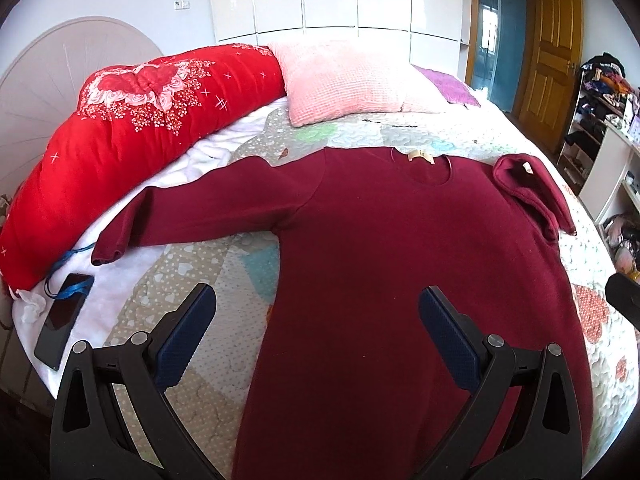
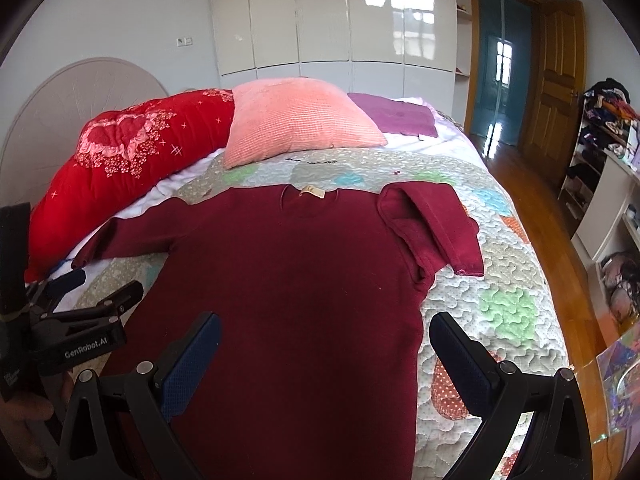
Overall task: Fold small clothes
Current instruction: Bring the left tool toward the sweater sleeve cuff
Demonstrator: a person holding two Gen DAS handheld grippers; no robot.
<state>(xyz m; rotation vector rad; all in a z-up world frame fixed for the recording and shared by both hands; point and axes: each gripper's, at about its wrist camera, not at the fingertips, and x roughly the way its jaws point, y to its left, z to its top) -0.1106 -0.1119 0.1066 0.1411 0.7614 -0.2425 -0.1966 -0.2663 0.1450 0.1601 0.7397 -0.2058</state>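
Right now I hold both tongs low over the near end of the bed (image 1: pixel 224 264), pointed forward toward the headboard (image 1: pixel 52 68). My left gripper (image 1: pixel 316 320) has its jaws spread wide with nothing between them — the left finger hangs over the patchwork quilt (image 2: pixel 500 272), the right one over the body of the dark red sweater (image 1: pixel 400 260). My right gripper (image 2: pixel 324 344) is spread just as wide and also empty; its left finger sits above the sweater's lower body, its right one above the quilt just past the sweater's edge.

From the right wrist view, my left gripper appears at the far left, level with the right one and close beside it, angled in toward the sweater, with part of my hand (image 2: pixel 24 412) wrapped on the handle below it.

The sweater lies flat and face up on the quilt, neck and label (image 1: pixel 420 156) toward the pillows. Its left sleeve (image 1: pixel 192 208) stretches straight out toward the red floral duvet (image 1: pixel 132 136) — its right sleeve (image 2: pixel 432 224) is doubled over at the shoulder, cuff pointing back down. A pink pillow (image 2: pixel 296 120) rests beyond the collar, and a dark phone (image 1: pixel 62 320) lies on the white sheet near the left cuff.
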